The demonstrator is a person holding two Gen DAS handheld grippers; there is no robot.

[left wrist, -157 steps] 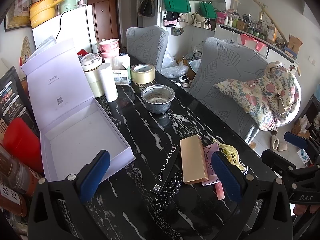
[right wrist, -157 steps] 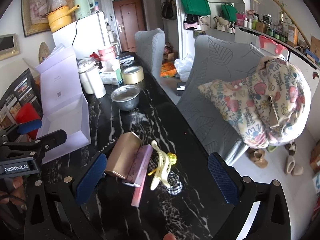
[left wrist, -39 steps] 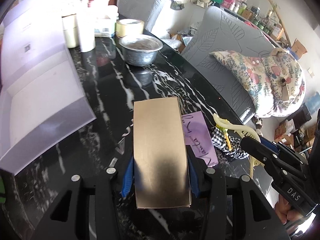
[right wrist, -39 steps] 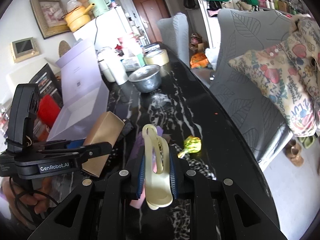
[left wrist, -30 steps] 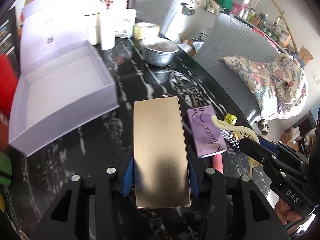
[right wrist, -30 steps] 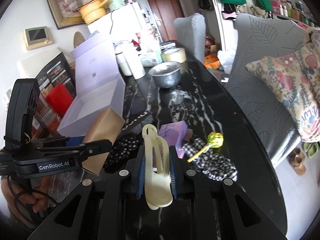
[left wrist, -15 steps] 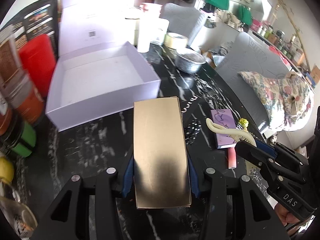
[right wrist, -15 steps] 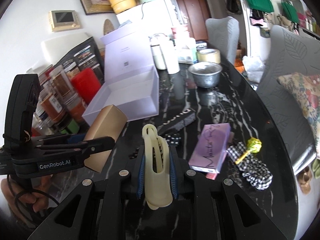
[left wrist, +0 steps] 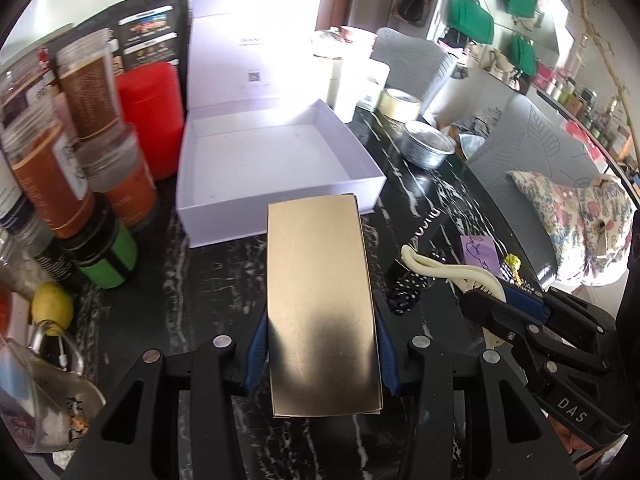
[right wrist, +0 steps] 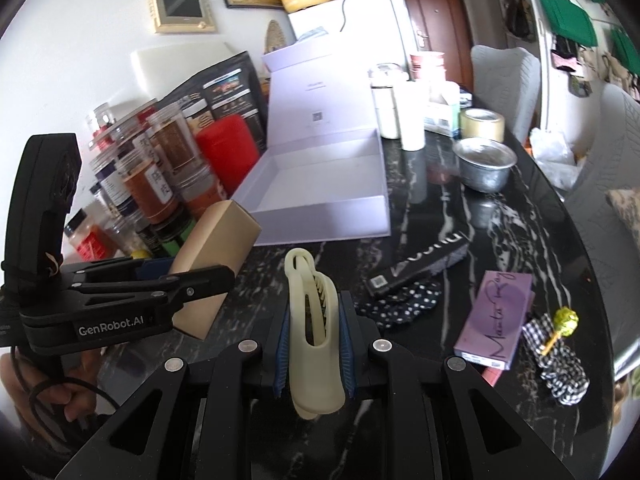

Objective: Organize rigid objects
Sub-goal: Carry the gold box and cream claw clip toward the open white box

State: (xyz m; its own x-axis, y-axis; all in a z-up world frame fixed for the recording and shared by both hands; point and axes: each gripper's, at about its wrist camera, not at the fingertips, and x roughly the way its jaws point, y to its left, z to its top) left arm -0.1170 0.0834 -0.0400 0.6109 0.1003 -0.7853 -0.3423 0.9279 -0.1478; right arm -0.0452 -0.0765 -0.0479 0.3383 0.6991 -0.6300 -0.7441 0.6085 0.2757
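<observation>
the gold box [left wrist: 322,300] sits clamped in the left gripper [left wrist: 320,354], the hair claw [right wrist: 314,332] pinched in the right gripper [right wrist: 314,354] (both aimed at the open white box [left wrist: 276,160], likely for stowing).

Five seconds ago both tools were open above the table; now the left tool [left wrist: 320,344] clamps the gold box [left wrist: 320,300] and the right tool [right wrist: 314,344] the cream hair claw [right wrist: 314,332]. Both have been lifted off the table and carried toward the open white box [left wrist: 280,216], now just ahead.
</observation>
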